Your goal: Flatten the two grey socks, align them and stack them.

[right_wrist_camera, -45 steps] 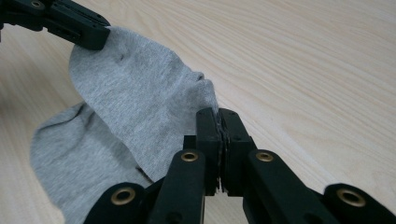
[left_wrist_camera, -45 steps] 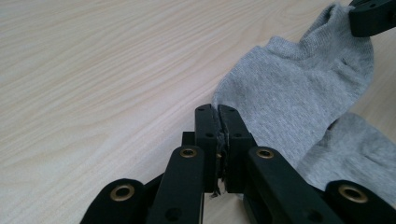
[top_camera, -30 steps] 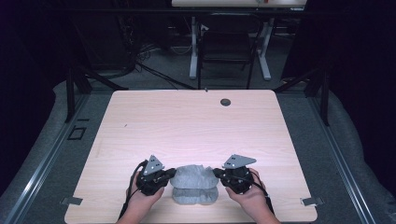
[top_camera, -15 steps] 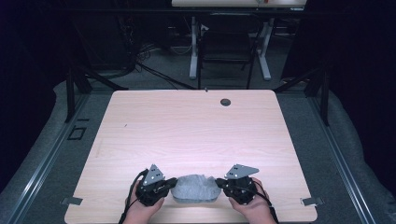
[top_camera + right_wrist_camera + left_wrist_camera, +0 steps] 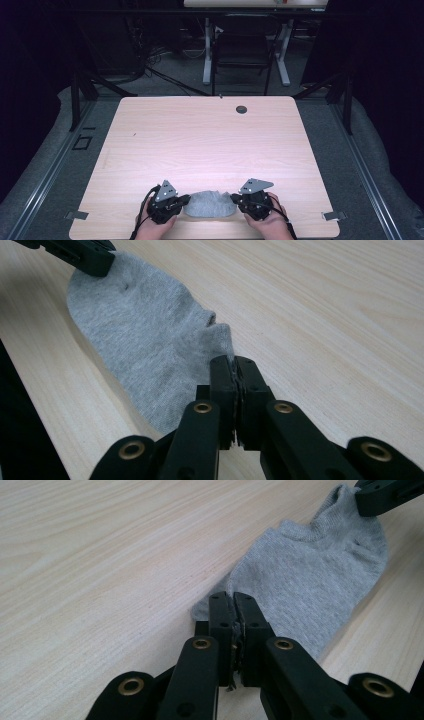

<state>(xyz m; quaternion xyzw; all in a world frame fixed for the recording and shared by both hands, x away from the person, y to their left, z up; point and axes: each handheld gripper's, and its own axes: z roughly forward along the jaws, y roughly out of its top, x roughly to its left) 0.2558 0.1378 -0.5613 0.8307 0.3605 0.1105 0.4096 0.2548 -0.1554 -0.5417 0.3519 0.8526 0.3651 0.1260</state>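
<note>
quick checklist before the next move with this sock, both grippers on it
1. Left gripper shut on one end of the grey sock: ok.
2. Right gripper shut on the opposite end: ok.
3. Sock lying flat on the table between the grippers: ok, with a small pucker at its far edge.
4. Sock fully on the table: ok, though it lies close to the near edge.
5. How much fabric each gripper holds: cannot tell.
</note>
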